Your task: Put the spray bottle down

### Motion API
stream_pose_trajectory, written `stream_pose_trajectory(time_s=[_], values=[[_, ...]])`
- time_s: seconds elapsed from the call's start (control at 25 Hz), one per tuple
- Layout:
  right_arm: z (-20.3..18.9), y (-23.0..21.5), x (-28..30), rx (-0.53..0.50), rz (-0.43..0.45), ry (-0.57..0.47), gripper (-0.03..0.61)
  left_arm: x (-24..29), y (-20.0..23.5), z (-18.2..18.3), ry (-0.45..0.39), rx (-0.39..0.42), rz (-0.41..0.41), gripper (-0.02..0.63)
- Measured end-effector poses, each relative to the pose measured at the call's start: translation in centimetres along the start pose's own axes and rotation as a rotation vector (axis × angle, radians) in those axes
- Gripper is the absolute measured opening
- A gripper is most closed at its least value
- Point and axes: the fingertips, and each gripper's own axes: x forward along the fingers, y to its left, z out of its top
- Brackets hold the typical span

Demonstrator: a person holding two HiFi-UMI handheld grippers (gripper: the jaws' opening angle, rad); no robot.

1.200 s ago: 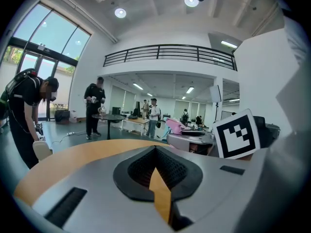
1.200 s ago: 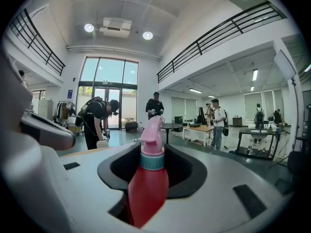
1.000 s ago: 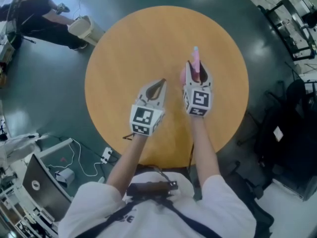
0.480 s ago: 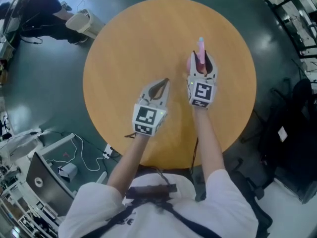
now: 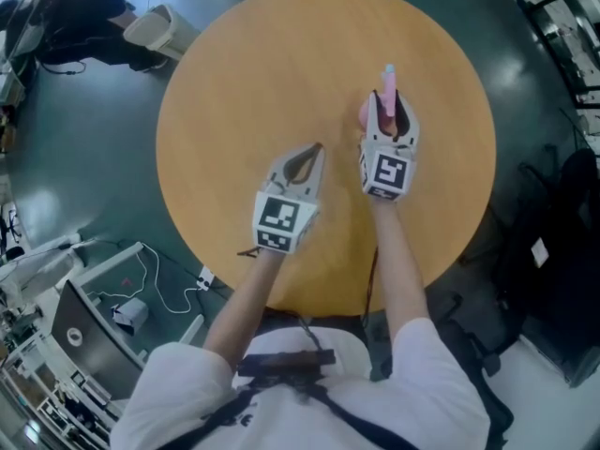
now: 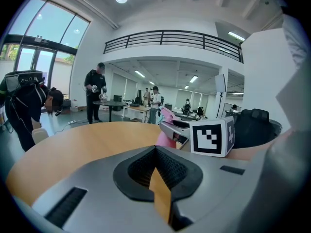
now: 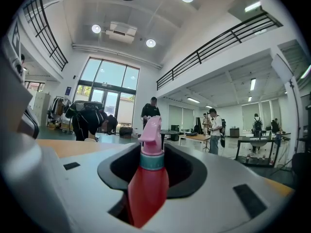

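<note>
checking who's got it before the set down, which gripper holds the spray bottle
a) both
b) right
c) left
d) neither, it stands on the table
B: the right gripper is closed on the pink spray bottle, which stands upright between its jaws, while the left gripper has its jaws together with nothing in them.

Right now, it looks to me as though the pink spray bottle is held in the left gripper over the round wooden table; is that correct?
Not quite: the spray bottle is in the right gripper, not the left. The right gripper view shows those jaws closed on its red body; the left gripper holds nothing. It is indeed over the round wooden table.
</note>
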Motion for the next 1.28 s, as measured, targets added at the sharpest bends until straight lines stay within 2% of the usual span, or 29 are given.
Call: stream_pose_trajectory(time_s=[0.08, 0.32, 0.52, 0.68, 0.84, 1.16, 1.28], values=[[-0.3, -0.1, -0.1, 0.023, -0.014, -0.006, 0.173, 0.1, 0.1, -0.1, 0.003, -0.004, -0.001, 0.011], [-0.8, 0.4, -0.7, 0.007, -0.026, 0.010, 0.176, -0.6, 0.8, -1.4, 0.014, -0.029, 0.001, 0.011], [-1.2, 0.4, -0.5, 0.007, 0.017, 0.036, 0.175, -0.9, 0.4, -1.8, 0.016, -0.037, 0.002, 0.011], [-1.2, 0.9, -0.6, 0.019, 0.037, 0.086, 0.233, -1.5, 0.3, -1.3, 0.002, -0.035, -0.002, 0.011], [-1.1, 0.6, -1.8, 0.036, 0.017, 0.099, 0.272, -2.3, -0.1, -0.8, -0.012, -0.028, -0.010, 0.011], [-1.6, -0.2, -5.8, 0.034, -0.057, 0.126, 0.273, -4.2, -1.3, -1.0, -0.034, -0.020, -0.030, 0.011], [-1.5, 0.5, -7.9, 0.021, -0.084, 0.144, 0.170, -5.4, -1.5, -1.5, -0.039, -0.021, -0.037, 0.011]])
